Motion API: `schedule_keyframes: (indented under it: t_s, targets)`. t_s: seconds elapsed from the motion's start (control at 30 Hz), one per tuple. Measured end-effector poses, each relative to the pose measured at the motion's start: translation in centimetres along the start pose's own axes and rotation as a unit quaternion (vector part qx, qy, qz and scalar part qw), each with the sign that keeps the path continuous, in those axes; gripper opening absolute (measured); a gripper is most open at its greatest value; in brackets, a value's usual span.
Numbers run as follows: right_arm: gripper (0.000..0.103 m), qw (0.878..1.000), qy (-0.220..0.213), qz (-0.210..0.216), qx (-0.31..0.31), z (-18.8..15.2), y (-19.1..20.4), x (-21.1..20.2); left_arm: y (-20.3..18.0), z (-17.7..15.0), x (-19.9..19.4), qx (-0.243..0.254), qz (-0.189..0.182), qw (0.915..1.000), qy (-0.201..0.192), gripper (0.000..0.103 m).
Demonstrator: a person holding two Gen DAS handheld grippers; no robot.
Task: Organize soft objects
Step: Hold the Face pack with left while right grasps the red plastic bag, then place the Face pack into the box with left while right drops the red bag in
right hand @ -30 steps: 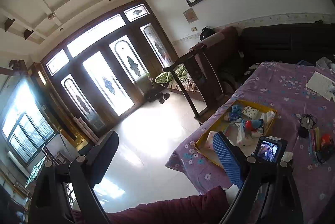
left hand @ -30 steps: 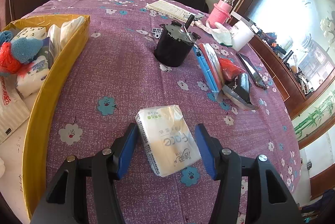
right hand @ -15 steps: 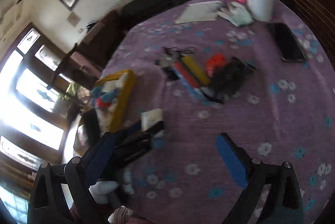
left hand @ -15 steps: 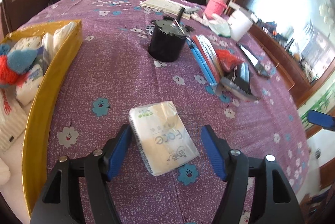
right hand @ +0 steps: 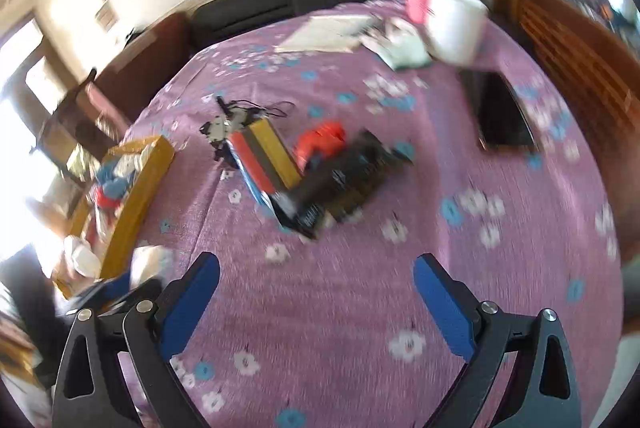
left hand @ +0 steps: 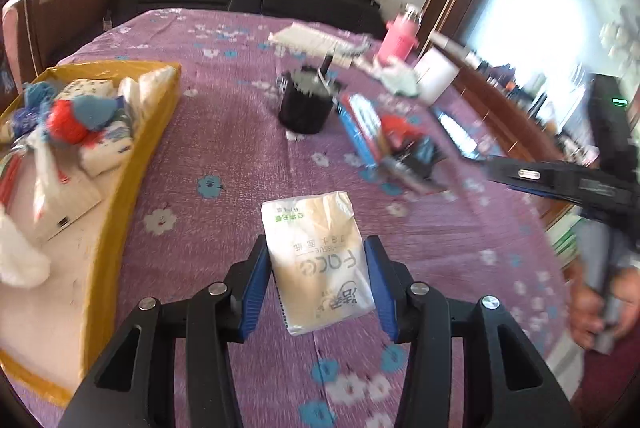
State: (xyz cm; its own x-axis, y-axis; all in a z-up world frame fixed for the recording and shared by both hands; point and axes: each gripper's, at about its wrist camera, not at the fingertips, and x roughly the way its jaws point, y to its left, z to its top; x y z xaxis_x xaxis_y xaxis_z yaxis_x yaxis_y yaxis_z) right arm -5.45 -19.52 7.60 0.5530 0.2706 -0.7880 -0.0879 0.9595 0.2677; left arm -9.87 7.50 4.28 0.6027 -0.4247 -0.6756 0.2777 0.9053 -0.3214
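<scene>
Tissue pack (left hand: 320, 260) marked "Face", pinched by left gripper (left hand: 318, 282); right gripper (right hand: 316, 292) spread.

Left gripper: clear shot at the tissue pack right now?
Probably yes. The left gripper already straddles the tissue pack, a blue pad at each side, nothing between them. Whether the pads touch it yet is unclear.
</scene>
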Motion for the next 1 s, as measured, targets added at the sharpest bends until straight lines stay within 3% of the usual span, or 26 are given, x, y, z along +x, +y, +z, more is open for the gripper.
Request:
schedule_keyframes:
  t_s: [0.17,0.3,0.4,0.57,0.6,0.63,0.67,0.7,1.0]
  targets:
    - [0.099,0.997,-0.007,-0.052,-0.047,2.8,1.8,3.0,1.6,-0.4,-3.0,-0.027,-0.017,0.9992,-0.024,0.046]
    - [0.075,0.993,0.016,-0.105,-0.058,6.0,1.6,6.3,2.9,-0.4,-4.0,-0.042,-0.007,0.9985,-0.035,0.046]
    - [0.068,0.988,0.047,-0.133,-0.066,7.6,1.5,8.8,3.7,-0.4,-4.4,-0.048,0.009,0.9983,-0.033,0.046]
    - [0.068,0.983,0.093,-0.14,-0.076,8.1,1.2,12.7,4.4,-0.6,-4.7,-0.051,0.014,0.9981,-0.032,0.046]
    - [0.062,0.983,0.096,-0.138,-0.074,7.9,1.1,13.0,4.6,-0.6,-4.6,-0.054,0.015,0.998,-0.031,0.046]
    - [0.055,0.984,0.094,-0.134,-0.067,7.7,0.9,13.3,4.8,-0.7,-4.6,-0.059,0.015,0.9977,-0.029,0.046]
    - [0.036,0.987,0.091,-0.122,-0.054,7.6,0.6,13.2,5.0,-0.8,-4.7,-0.062,0.015,0.9975,-0.028,0.046]
    - [0.029,0.989,0.087,-0.111,-0.041,7.5,0.2,13.1,5.2,-0.8,-4.8,-0.065,0.016,0.9974,-0.028,0.046]
    - [0.025,0.996,-0.019,-0.083,-0.004,6.9,-1.0,5.8,6.0,-0.1,-7.1,-0.075,0.025,0.9952,-0.057,0.046]
